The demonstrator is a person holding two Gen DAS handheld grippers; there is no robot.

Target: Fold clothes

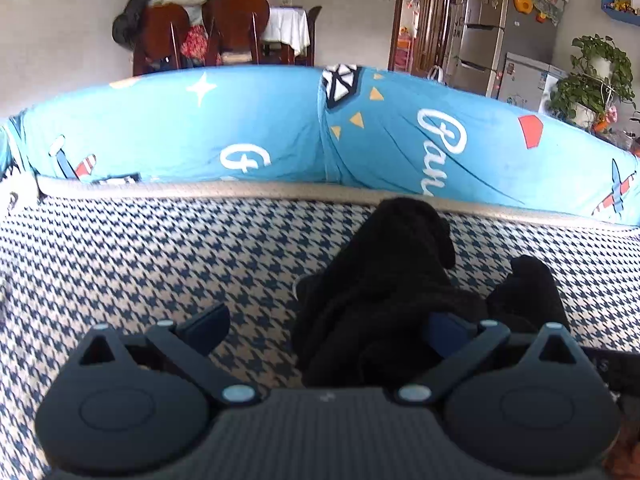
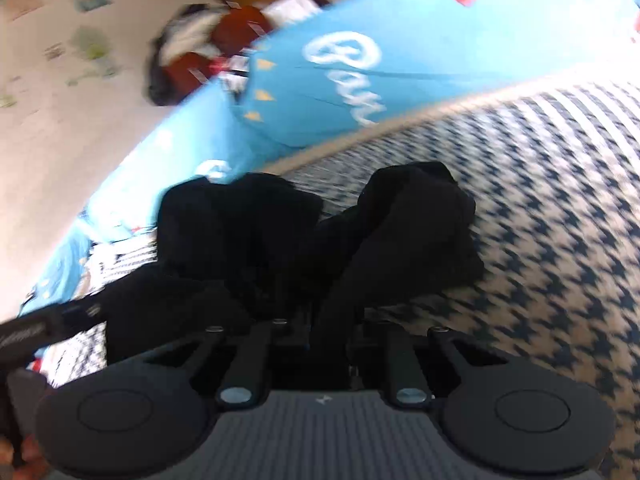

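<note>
A crumpled black garment lies on the houndstooth-covered seat, right of centre in the left wrist view. My left gripper is open, its jaws spread wide. The cloth rests against the right finger, and the left finger hangs over bare cover. In the blurred right wrist view the same black garment bunches up in two humps straight ahead. My right gripper is shut on the black garment, and the cloth hides its fingertips.
A blue printed cushion with white lettering runs along the back of the seat, edged by beige piping. Behind it stand wooden chairs piled with clothes, a fridge and a potted plant.
</note>
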